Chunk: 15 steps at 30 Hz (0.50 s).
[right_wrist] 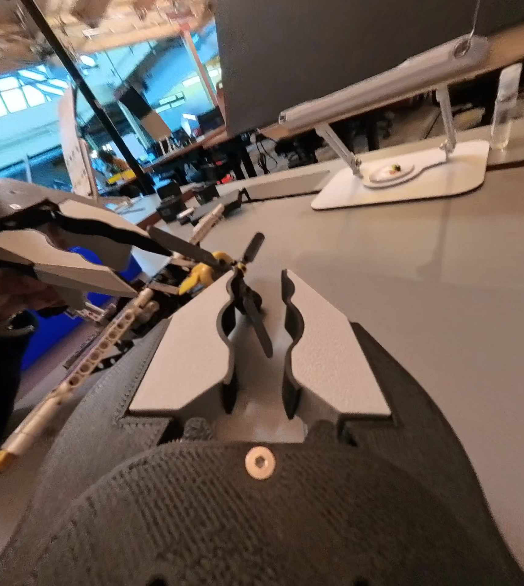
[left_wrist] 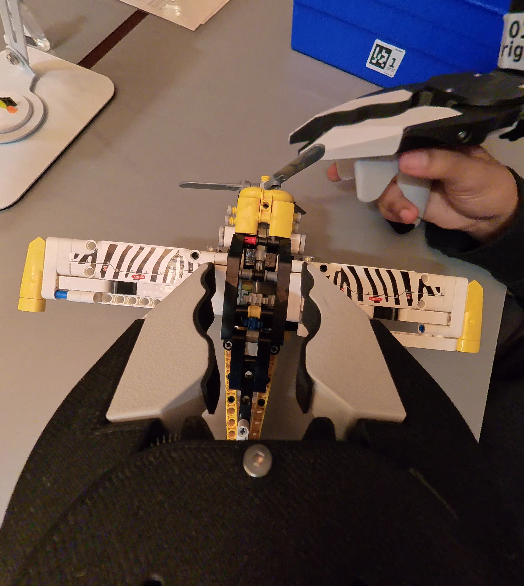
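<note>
**A:** What's the biggest thing?

**B:** A smooth matte grey table (left_wrist: pixel 159 142). Beyond the left gripper (left_wrist: pixel 257 269) a glossy blue box (left_wrist: pixel 381 25) stands shut, so I can't tell what it contains. Off to the side is a flat white stand (left_wrist: pixel 48 104) with rounded corners. Its round dish holds tiny yellow and orange bits (left_wrist: pixel 4 104).

**A:** And the plane?

**B:** The plane (left_wrist: pixel 254 317) is built of studded plastic bricks and lies on the table right under the left fingers. It has long white wings (left_wrist: pixel 127 263) with black zebra stripes and yellow tips, a narrow black body and a blocky yellow nose (left_wrist: pixel 264 209).

**A:** Are the left fingers gripping it?

**B:** No. They are spread, grey wedges with wavy black pads either side of the body, and a sliver of gap shows on both sides.

**A:** The right gripper (right_wrist: pixel 256 274)?

**B:** A hand (left_wrist: pixel 451 190) holds it at the nose. Its fingers are parted. A thin dark propeller blade (right_wrist: pixel 256 323) lies between them, close to the finger nearer the plane and clear of the other.
</note>
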Available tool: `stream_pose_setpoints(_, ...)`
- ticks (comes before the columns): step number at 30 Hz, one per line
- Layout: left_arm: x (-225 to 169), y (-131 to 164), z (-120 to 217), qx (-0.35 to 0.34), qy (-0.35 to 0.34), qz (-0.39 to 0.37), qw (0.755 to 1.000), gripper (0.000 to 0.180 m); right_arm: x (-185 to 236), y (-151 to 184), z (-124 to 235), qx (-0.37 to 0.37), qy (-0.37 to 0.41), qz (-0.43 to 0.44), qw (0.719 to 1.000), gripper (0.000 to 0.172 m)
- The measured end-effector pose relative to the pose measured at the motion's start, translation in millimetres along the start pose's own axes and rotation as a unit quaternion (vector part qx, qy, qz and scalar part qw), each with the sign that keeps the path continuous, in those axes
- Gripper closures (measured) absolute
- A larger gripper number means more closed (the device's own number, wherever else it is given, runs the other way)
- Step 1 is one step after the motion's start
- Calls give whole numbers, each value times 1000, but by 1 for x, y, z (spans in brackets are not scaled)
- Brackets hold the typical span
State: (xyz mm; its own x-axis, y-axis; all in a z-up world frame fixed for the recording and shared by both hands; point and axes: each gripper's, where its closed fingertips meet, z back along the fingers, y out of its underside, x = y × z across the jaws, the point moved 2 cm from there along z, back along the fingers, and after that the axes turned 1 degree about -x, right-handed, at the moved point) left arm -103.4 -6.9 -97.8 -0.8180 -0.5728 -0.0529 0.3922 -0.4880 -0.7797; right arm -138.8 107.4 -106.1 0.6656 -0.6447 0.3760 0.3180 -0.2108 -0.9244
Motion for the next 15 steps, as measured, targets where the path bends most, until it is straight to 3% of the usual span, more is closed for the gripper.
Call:
stream_pose_setpoints(4, 0, -1, 1, -5, -1, 1, 1000, 122, 5, 14, -6, 46, -7, 32, 998, 141)
stream_pose_setpoints(9, 2, -15, 22, -63, 20, 6, 998, 115, 9, 22, -9, 76, -2, 73, 994, 141)
stream_pose_setpoints(15, -4, -10, 42, -38, -11, -20, 999, 111, 5, 25, -7, 95, -34, 20, 995, 141)
